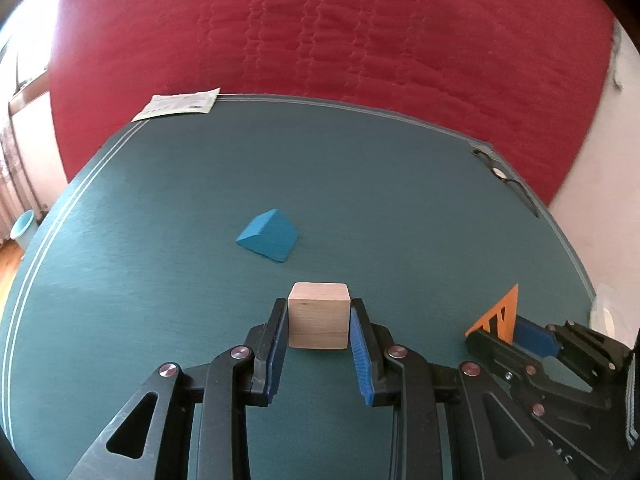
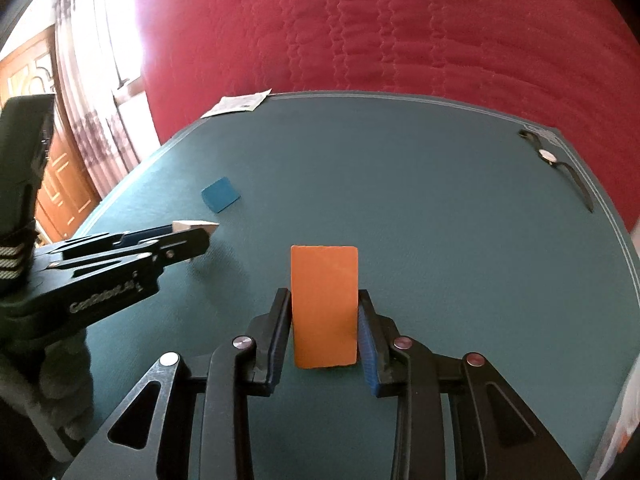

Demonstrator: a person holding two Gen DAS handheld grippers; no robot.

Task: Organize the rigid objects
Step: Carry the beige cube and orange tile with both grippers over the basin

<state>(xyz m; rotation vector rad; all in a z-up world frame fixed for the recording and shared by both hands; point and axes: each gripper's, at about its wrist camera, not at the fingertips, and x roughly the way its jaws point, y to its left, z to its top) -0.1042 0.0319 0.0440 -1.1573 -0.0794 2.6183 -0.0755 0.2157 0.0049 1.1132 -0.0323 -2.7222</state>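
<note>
On the green table (image 1: 160, 208), the blue wedge block (image 1: 267, 236) lies loose toward the left, ungripped. The left gripper (image 1: 319, 322) is clenched on the wooden cube (image 1: 319, 316), both pads against its side faces. To the right, the right gripper (image 2: 324, 320) is clenched on the orange block (image 2: 324, 306), held upright. A wristwatch (image 2: 546, 156) lies at the far right edge. Judged progress: partial. Two blocks are in hand and unplaced; the wedge remains to be collected.
</note>
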